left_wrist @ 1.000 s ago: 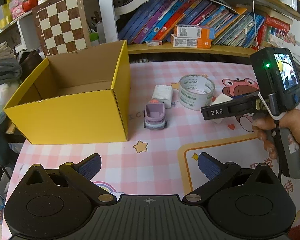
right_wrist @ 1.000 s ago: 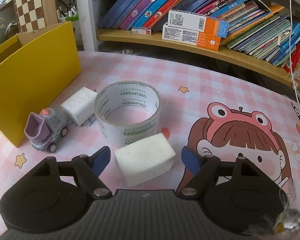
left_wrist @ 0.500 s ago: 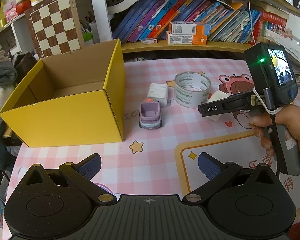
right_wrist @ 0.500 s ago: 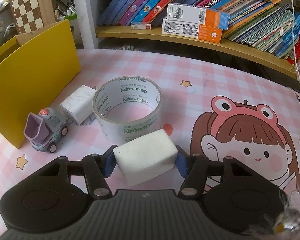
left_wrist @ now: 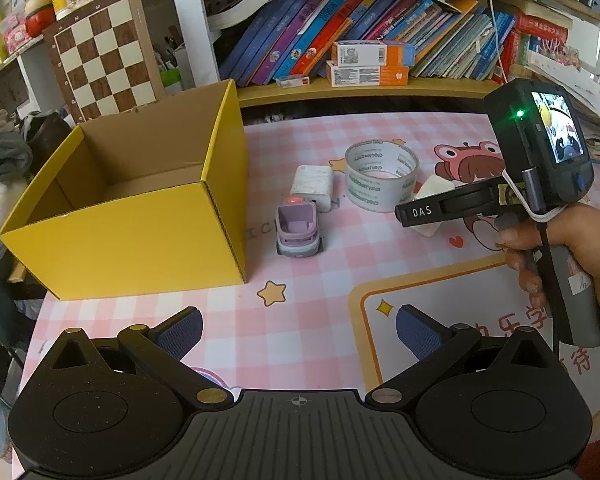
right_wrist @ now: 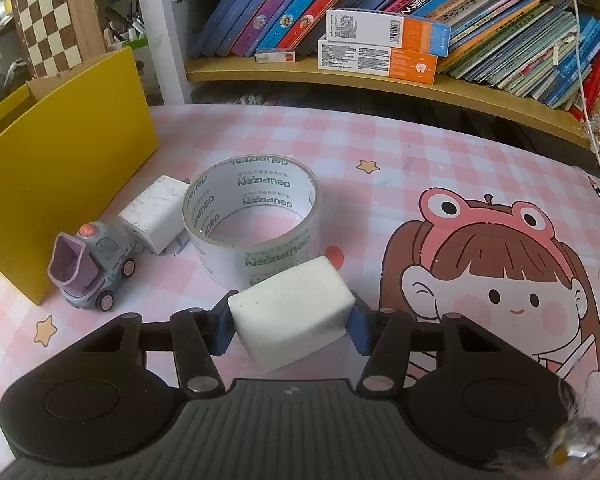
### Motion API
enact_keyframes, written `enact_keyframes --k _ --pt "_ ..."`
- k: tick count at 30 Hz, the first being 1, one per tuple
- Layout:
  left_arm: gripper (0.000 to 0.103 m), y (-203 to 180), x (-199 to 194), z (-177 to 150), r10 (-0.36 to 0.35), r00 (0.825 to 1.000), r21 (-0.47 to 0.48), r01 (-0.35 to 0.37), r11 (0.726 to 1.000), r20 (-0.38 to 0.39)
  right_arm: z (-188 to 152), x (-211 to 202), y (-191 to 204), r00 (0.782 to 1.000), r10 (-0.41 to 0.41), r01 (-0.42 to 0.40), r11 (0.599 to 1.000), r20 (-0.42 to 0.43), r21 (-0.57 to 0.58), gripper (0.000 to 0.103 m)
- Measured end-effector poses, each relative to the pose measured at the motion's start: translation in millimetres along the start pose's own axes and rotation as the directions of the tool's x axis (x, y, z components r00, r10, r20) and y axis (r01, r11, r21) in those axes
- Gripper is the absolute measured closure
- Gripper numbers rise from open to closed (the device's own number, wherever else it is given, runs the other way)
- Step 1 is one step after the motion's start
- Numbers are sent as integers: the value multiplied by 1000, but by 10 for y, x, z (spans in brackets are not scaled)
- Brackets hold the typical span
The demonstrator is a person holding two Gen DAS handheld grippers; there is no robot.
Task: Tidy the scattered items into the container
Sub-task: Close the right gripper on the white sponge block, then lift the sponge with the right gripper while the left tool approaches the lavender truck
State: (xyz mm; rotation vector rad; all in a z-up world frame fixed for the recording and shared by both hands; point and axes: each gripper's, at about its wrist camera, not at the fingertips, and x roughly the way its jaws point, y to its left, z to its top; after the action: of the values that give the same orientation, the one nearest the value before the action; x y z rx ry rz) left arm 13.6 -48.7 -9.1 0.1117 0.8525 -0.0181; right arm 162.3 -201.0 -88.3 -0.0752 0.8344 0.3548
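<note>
Right gripper (right_wrist: pixel 288 326) clamps white foam block (right_wrist: pixel 290 312) by its two short ends, just in front of tape roll (right_wrist: pixel 252 224); block likely light, squashy, so gentle squeeze; yellow cardboard box (left_wrist: pixel 140 216) far left; left gripper (left_wrist: pixel 298 328) spread wide, holding nothing.

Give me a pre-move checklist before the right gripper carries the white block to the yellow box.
1. Right gripper shut on the white block: ok.
2. Block clear of the tape roll: cannot tell.
3. Yellow box open, with room inside: ok.
4. Toy truck and white charger lie low between block and box; carry above them: ok.
5. Left gripper open, out of the way: ok.
</note>
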Motion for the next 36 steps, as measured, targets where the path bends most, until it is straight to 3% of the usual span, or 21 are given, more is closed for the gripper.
enact_keyframes --k 14,21,36 --pt "0 -64 65 34 -14 999 60 12 998 34 -33 -238 12 999 3 -4 1000 35 26 53" --pt "4 -107 81 50 -45 997 70 41 997 61 -53 -369 35 998 -10 9 1000 57 18 53" --pt "3 -107 192 92 -35 992 60 28 998 122 -90 -652 21 994 -46 43 999 101 33 53"
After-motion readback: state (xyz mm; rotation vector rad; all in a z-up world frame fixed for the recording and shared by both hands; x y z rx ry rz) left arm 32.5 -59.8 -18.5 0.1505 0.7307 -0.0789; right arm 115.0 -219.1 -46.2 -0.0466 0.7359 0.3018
